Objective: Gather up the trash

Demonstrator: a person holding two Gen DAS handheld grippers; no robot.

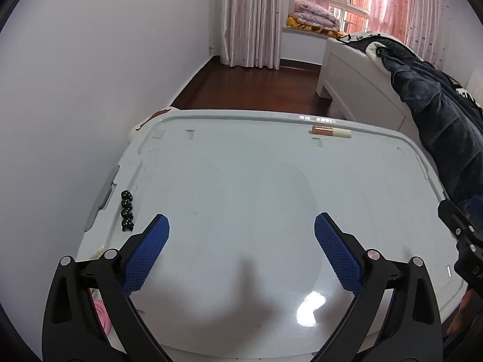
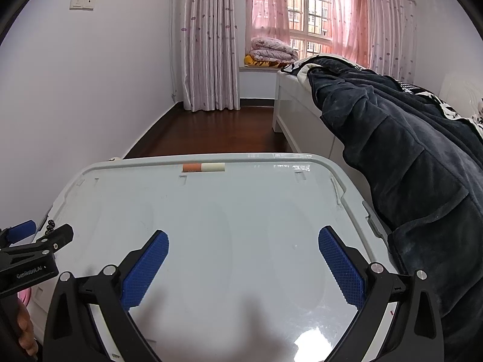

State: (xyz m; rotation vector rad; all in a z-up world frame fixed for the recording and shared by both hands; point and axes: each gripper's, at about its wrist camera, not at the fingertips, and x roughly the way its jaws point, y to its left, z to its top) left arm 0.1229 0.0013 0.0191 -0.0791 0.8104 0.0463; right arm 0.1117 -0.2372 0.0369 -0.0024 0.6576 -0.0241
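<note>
STATUS: collection looks not yet begun; nothing held, no bin or bag in view.

- Room: bedroom w/ white walls, dark wood floor, pink curtains (image 2: 208,39) at 12 o'clock, bed (image 2: 305,120) w/ dark fleece blanket (image 2: 401,157) at 2–3 o'clock.
- Surface: pale grey plastic lid (image 1: 241,187), glossy, mostly bare.
- Left gripper (image 1: 241,253): jaws spread wide, empty, hovering over near half of lid.
- Right gripper (image 2: 243,267): same, wide apart & empty.
- Trash, item 1: small tube (image 1: 331,131), copper/cream, lying flat at far rim, 12–1 o'clock, well apart from both grippers.
- Item 2: string of black beads (image 1: 126,210), left edge, 10 o'clock, near left gripper's finger; trash or not, can't tell.
</note>
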